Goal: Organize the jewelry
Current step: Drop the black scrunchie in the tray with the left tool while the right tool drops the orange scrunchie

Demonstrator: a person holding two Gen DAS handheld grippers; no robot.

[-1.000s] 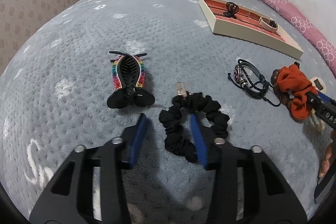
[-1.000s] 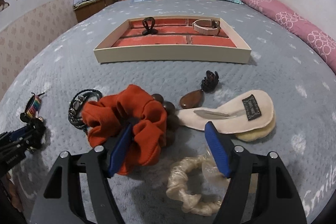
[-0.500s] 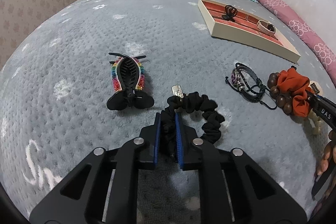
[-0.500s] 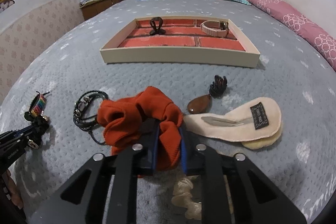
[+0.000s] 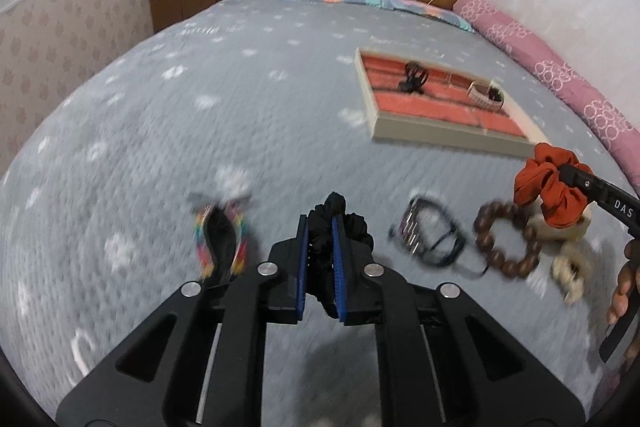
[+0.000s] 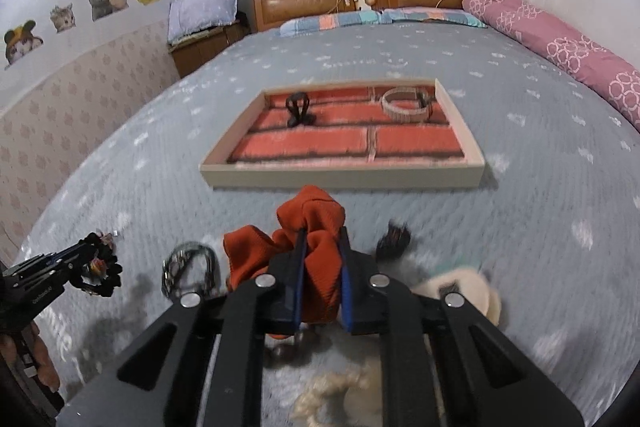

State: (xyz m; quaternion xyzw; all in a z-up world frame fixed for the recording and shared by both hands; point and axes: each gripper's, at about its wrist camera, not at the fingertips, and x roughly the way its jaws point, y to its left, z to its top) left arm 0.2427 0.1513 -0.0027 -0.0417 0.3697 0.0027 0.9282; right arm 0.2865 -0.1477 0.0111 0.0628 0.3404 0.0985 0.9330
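Both jaws clenched, each on cloth: my left gripper (image 5: 320, 251) pinches the black scrunchie (image 5: 340, 223), my right gripper (image 6: 322, 267) pinches the orange scrunchie (image 6: 308, 227); both scrunchies appear raised off the bed, short of the tray.

Inventory, largest first:
- Grey bedspread (image 5: 200, 107): bears everything.
- Tray (image 6: 340, 177), brick-patterned floor: well ahead of both grippers. Holds two items, a small black clip (image 6: 298, 111) and a pale band (image 6: 404, 105). Counted as done.
- Cream fabric clip (image 6: 472, 291): loose, beside my right gripper.
- Rainbow claw clip (image 5: 220, 239): loose, just left of my left gripper.
- Wooden bead bracelet (image 5: 506, 239): loose.
- Dark corded bracelet (image 5: 430, 235): loose.
- Small dark claw clip (image 6: 394, 239): loose.

Judgement: early stage; two stowed, two in hand, at least five left.
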